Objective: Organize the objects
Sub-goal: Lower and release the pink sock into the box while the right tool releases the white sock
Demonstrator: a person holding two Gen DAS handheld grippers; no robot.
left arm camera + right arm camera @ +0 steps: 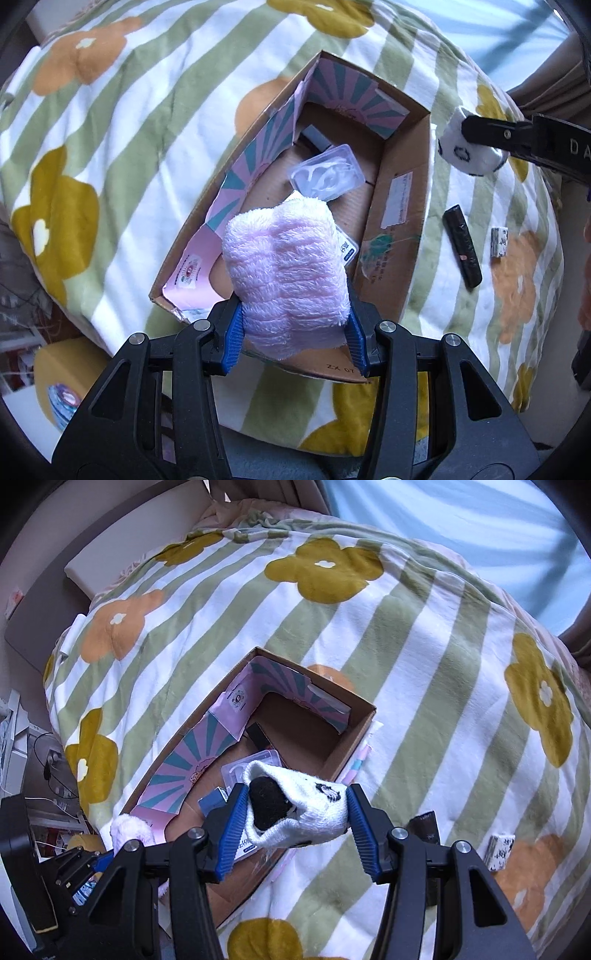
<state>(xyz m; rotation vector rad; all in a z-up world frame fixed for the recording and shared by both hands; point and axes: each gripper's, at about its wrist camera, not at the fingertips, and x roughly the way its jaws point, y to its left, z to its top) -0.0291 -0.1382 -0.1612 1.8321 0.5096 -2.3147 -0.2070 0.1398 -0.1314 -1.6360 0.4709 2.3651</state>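
Note:
My left gripper is shut on a fluffy pink sock, which hangs over the near end of an open cardboard box with a pink and teal lining. My right gripper is shut on a rolled white sock that has a black inside and a black mark, held above the box at its near right side. The left wrist view shows the white sock just past the box's right wall. Inside the box lie a clear plastic case, a dark item and a blue-edged card.
The box rests on a soft blanket with green stripes and yellow and orange flowers. A long black packet and a small white block lie on the blanket right of the box. Cluttered floor shows past the blanket's left edge.

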